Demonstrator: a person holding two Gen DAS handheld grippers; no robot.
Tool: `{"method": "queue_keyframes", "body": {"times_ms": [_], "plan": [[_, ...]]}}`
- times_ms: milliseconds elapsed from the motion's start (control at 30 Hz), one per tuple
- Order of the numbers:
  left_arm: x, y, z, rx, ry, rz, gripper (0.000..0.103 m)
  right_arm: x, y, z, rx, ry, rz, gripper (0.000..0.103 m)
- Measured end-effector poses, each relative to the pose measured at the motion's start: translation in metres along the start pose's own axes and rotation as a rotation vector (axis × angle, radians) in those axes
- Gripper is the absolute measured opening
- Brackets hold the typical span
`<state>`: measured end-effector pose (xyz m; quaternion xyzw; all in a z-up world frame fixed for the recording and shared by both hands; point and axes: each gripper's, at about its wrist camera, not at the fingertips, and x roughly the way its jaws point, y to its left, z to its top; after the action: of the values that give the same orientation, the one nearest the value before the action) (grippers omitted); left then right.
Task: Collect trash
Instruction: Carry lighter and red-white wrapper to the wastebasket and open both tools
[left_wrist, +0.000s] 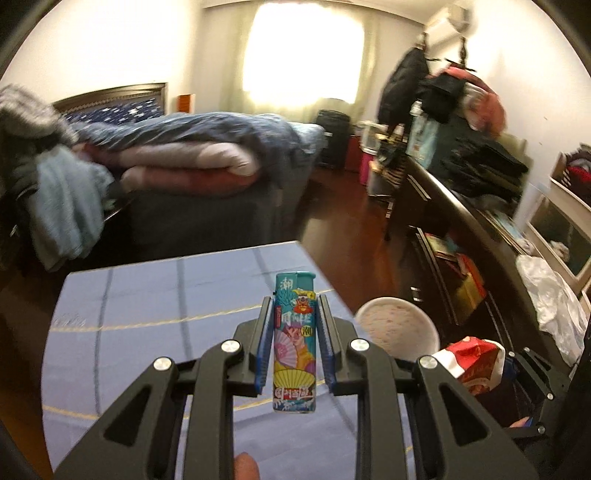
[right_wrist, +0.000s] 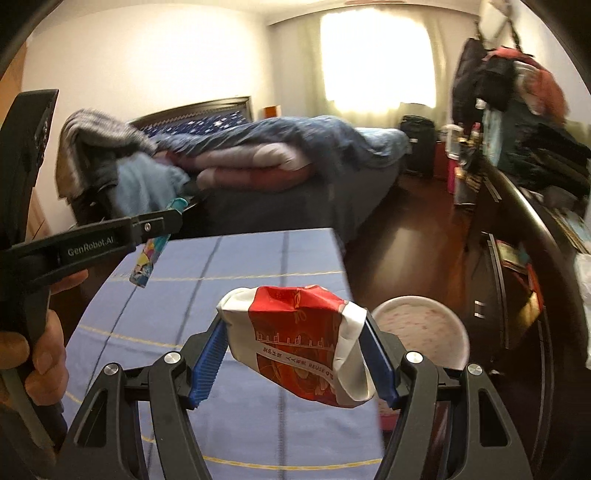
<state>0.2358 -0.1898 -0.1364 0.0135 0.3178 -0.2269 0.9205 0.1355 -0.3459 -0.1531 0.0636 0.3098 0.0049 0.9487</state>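
Left-wrist view: we record the left tool (left_wrist: 294, 332) clenched on a teal printed plastic lighter (left_wrist: 294, 343), held upright between the blue ribbed pads (left_wrist: 260, 354) above the desk under a lavender cloth with dark and yellow grid lines (left_wrist: 147, 314). Just past the desk's right edge we note a round white bin with a speckled pinkish inside (left_wrist: 399, 326). At lower right we see a crumpled red-and-white paper packet (left_wrist: 471, 360) carried by the other tool.

Right-wrist view: we log the right tool (right_wrist: 295, 343) grasping that packet (right_wrist: 299, 339) crosswise between its pads, above the desk's (right_wrist: 240, 266) right part and just left of the bin (right_wrist: 419, 330). At far left we list the left tool (right_wrist: 173, 218), gripped by a bare hand (right_wrist: 40, 354), with the lighter (right_wrist: 155, 247) tilted in it over the desk's left edge. Behind, we note a bed piled with blue and pink quilts (right_wrist: 280, 151).
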Motion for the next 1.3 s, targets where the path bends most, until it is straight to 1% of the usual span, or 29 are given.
{"method": "queue_keyframes", "body": {"times_ms": [200, 500, 567, 633, 700, 733, 833, 967, 1167, 1300], "plan": [[0.030, -0.051, 0.013, 0.071, 0.004, -0.071, 0.024, -0.004, -0.044, 0.003, 0.072, -0.025, -0.065, 0.069], [0.072, -0.098, 0.030, 0.125, 0.003, -0.142, 0.024, -0.001, -0.097, 0.009, 0.148, -0.045, -0.148, 0.069], [0.080, -0.099, 0.030, 0.126, 0.011, -0.138, 0.023, 0.005, -0.106, 0.009, 0.164, -0.038, -0.158, 0.069], [0.093, -0.097, 0.028, 0.126, 0.036, -0.121, 0.014, 0.009, -0.114, 0.006, 0.177, -0.031, -0.164, 0.069], [0.101, -0.092, 0.024, 0.122, 0.058, -0.108, 0.012, 0.013, -0.120, 0.003, 0.190, -0.025, -0.166, 0.069], [0.107, -0.089, 0.022, 0.115, 0.072, -0.100, 0.009, 0.014, -0.121, 0.003, 0.193, -0.023, -0.167, 0.069], [0.118, -0.084, 0.018, 0.108, 0.096, -0.088, 0.009, 0.019, -0.127, 0.001, 0.207, -0.020, -0.171, 0.069], [0.124, -0.084, 0.014, 0.118, 0.104, -0.091, 0.009, 0.023, -0.132, 0.000, 0.213, -0.016, -0.177, 0.069], [0.137, -0.099, 0.013, 0.149, 0.109, -0.126, 0.009, 0.036, -0.143, 0.001, 0.229, -0.007, -0.189, 0.069], [0.156, -0.108, 0.010, 0.170, 0.127, -0.140, 0.009, 0.053, -0.156, -0.002, 0.254, 0.016, -0.199, 0.069]]}}
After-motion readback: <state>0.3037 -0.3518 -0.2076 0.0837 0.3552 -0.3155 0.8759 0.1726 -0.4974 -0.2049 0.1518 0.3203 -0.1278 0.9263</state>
